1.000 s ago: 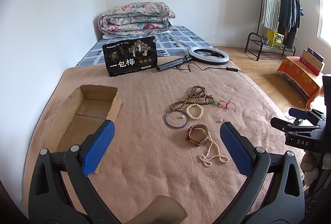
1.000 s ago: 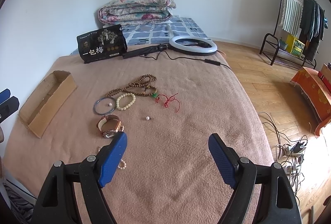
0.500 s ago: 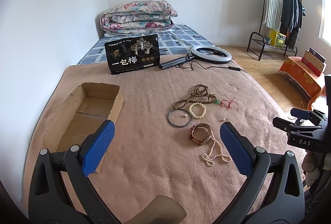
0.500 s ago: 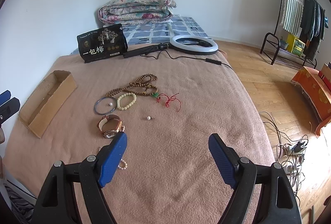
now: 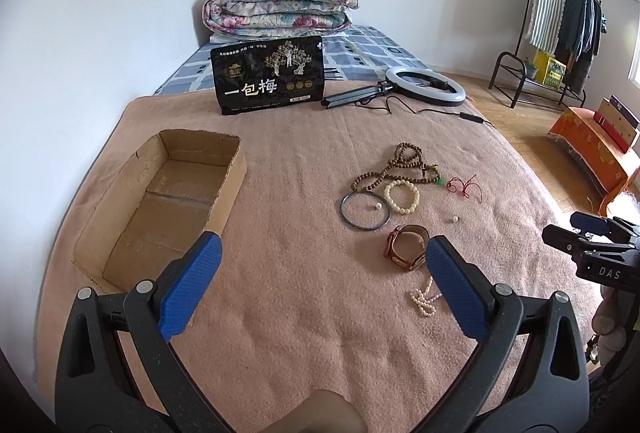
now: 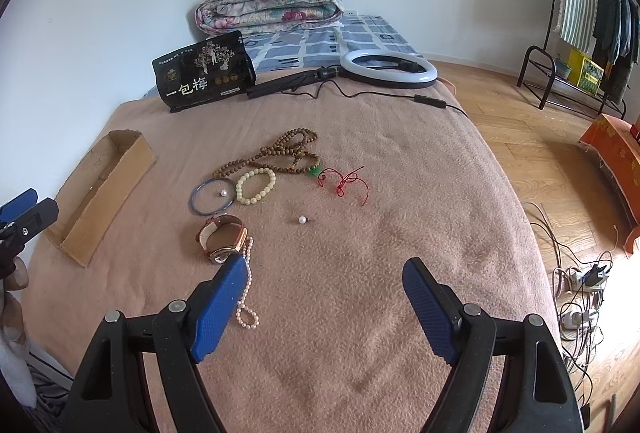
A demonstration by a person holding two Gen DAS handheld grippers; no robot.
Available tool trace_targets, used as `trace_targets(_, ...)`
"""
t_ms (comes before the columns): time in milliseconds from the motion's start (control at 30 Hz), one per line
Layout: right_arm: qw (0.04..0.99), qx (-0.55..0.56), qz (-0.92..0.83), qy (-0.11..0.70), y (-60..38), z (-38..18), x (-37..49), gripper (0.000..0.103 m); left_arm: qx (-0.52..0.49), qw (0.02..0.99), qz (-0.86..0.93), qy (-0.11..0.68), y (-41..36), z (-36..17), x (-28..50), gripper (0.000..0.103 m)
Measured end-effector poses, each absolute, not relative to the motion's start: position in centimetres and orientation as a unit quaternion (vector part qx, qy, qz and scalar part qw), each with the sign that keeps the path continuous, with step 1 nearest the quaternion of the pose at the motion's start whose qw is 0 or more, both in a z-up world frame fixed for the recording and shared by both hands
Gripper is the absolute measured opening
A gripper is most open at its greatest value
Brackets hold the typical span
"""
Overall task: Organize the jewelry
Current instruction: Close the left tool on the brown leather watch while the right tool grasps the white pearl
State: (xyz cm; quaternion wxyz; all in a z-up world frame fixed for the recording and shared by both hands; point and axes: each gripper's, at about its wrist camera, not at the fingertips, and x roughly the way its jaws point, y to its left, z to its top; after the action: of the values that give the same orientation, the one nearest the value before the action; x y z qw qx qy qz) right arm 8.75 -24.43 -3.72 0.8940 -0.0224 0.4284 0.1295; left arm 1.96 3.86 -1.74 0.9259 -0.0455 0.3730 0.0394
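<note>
the left gripper [image 5: 320,265] had sunk closer to the blanket [image 5: 304,169], jaws wide apart and empty. the right gripper [image 6: 320,293] was closing slightly, nothing between its jaws. the watch [image 5: 406,247] lay just ahead of the left gripper's right jaw; the cardboard box [image 5: 224,193] was unfilled; sorting was judged not begun.

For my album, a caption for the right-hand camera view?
Open jaws hover over jewelry scattered on a pink blanket, cardboard box waiting.
</note>
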Motion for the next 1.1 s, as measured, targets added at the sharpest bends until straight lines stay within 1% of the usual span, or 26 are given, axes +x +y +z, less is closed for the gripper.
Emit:
trace_targets(133,0.887,-0.011,0.139,0.44,-24.1,-4.3,9.7,0.075,-0.048,0.92,0.035,0.388,3.9,-2.8,2.6,0.103)
trace_targets(200,0.886,-0.015,0.141,0.441,-23.8,-4.5,10.1,0.074,-0.043,0.918,0.031,0.393,3.6,-3.3,3.0,0.103)
trace_targets(367,0.886,-0.053,0.149,0.435,-22.4,-5.5,10.8,0.074,-0.045,0.908,0.016,0.416,3.0,-4.5,4.2,0.088)
trace_targets(400,0.884,-0.059,0.152,0.437,-22.2,-5.8,11.1,0.073,-0.047,0.906,0.011,0.422,2.8,-4.8,4.4,0.084)
trace_targets(467,0.878,-0.071,0.159,0.447,-21.9,-6.4,11.7,0.069,-0.051,0.9,0.0,0.434,2.5,-5.4,5.0,0.079)
trace_targets(533,0.87,-0.077,0.166,0.458,-21.8,-7.0,12.5,0.061,-0.053,0.894,-0.012,0.446,2.0,-5.9,5.5,0.071)
trace_targets(633,0.859,-0.056,0.171,0.479,-22.4,-7.7,13.8,0.058,-0.065,0.884,-0.029,0.462,1.5,-6.6,6.4,0.065)
trace_targets(667,0.855,-0.046,0.174,0.486,-22.6,-7.9,14.2,0.058,-0.069,0.88,-0.035,0.468,1.4,-6.8,6.7,0.064)
trace_targets(733,0.85,-0.035,0.182,0.493,-22.7,-8.2,14.9,0.055,-0.075,0.875,-0.041,0.476,1.1,-7.2,7.4,0.057)
trace_targets(900,0.847,-0.057,0.197,0.49,-22.3,-8.9,16.2,0.049,-0.101,0.859,-0.06,0.498,0.8,-8.2,9.2,0.05)
trace_targets(1100,0.835,-0.08,0.222,0.497,-21.1,-10.4,17.5,0.043,-0.111,0.845,-0.073,0.519,0.3,-9.7,11.3,0.048)
